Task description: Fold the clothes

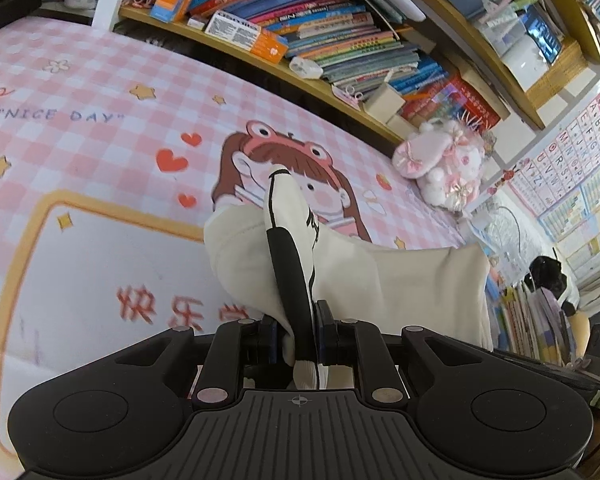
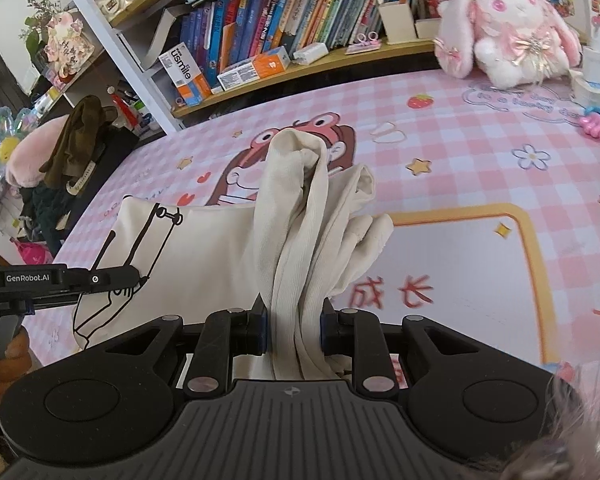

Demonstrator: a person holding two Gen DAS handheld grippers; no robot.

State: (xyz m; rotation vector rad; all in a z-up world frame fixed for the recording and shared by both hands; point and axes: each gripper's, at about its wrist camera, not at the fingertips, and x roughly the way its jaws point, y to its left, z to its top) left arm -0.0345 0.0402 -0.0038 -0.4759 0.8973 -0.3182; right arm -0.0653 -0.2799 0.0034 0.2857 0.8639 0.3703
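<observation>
Left gripper (image 1: pixel 296 280) clamped on cream garment (image 1: pixel 400 280) edge, right gripper (image 2: pixel 294 320) pinching bunched ribbed folds, black line drawing (image 2: pixel 140 248) plain only from right wrist.

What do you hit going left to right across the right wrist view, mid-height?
Left gripper → cream garment, printed panel then bunched ribbed part clamped in the right gripper → yellow-bordered white panel of the pink checked mat.

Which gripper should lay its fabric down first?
Probably the right gripper: its fingers pinch a bunched, ribbed part of the cream printed garment; the left gripper grips the flatter printed panel.
</observation>
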